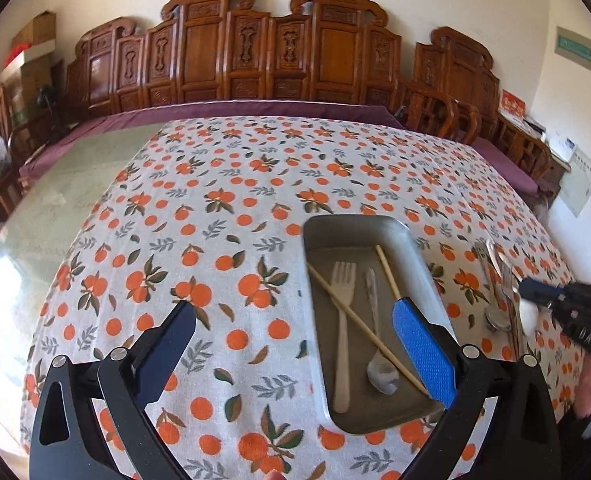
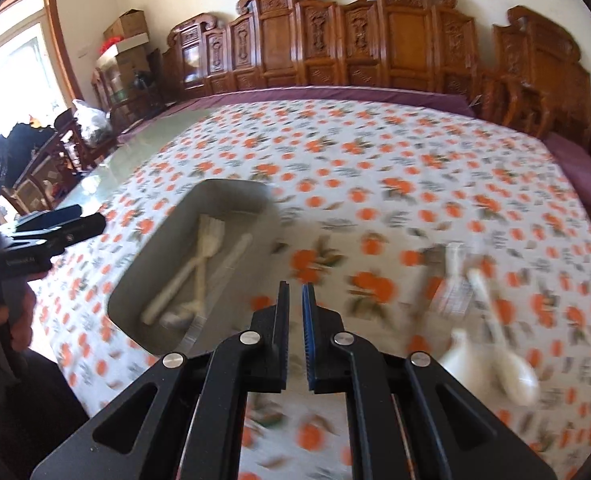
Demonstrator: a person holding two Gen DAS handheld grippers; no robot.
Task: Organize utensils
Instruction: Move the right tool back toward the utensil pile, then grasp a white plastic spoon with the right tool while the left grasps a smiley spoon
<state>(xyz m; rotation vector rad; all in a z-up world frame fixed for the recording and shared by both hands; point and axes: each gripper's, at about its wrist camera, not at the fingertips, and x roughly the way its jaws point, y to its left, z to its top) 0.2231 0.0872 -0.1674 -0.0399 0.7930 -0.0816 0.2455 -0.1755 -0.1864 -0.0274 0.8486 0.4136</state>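
With the right gripper [image 2: 294, 332] nearly closed and empty, open it, then straddle the white spoon [image 2: 507, 360] lying to its right.

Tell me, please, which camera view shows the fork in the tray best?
The left wrist view: the fork lies sharp in the tray, tines pointing away, a chopstick crossing its handle. In the right wrist view the fork is motion-blurred and smaller.
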